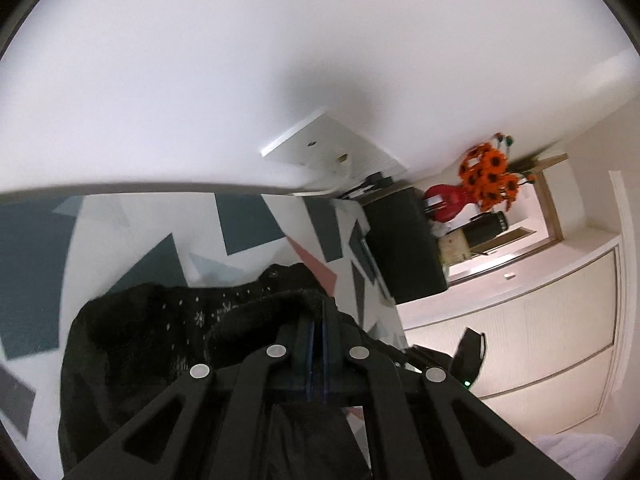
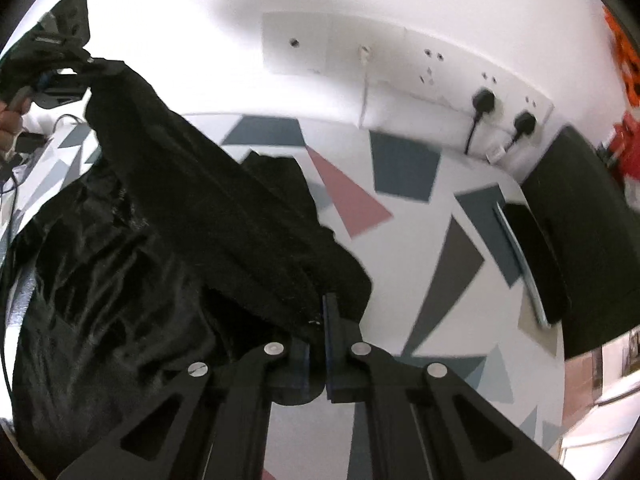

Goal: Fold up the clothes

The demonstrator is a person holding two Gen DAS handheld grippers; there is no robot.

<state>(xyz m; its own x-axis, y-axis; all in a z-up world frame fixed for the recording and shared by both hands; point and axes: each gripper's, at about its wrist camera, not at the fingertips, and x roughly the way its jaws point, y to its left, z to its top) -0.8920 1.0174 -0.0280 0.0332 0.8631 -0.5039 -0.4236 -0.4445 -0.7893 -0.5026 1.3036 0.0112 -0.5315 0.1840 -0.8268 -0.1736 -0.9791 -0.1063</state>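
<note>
A white tabletop patterned with grey, teal and pink triangles lies under a black, soft knitted garment with a shiny lining, which hangs stretched in the air between two handheld claws and sags in a heap toward 8 o'clock in the right wrist view. The right gripper is pinched tight on the garment's hem at the 6 o'clock end of the span; the left gripper, at 10 o'clock in that view, is likewise clamped on the far end, its jaws closed on cloth in its own camera. The fabric looks light and limp, likely to droop and slide on its slick lining, so edges and corners look like the surest holds. A row of white wall sockets runs behind the table.
</note>
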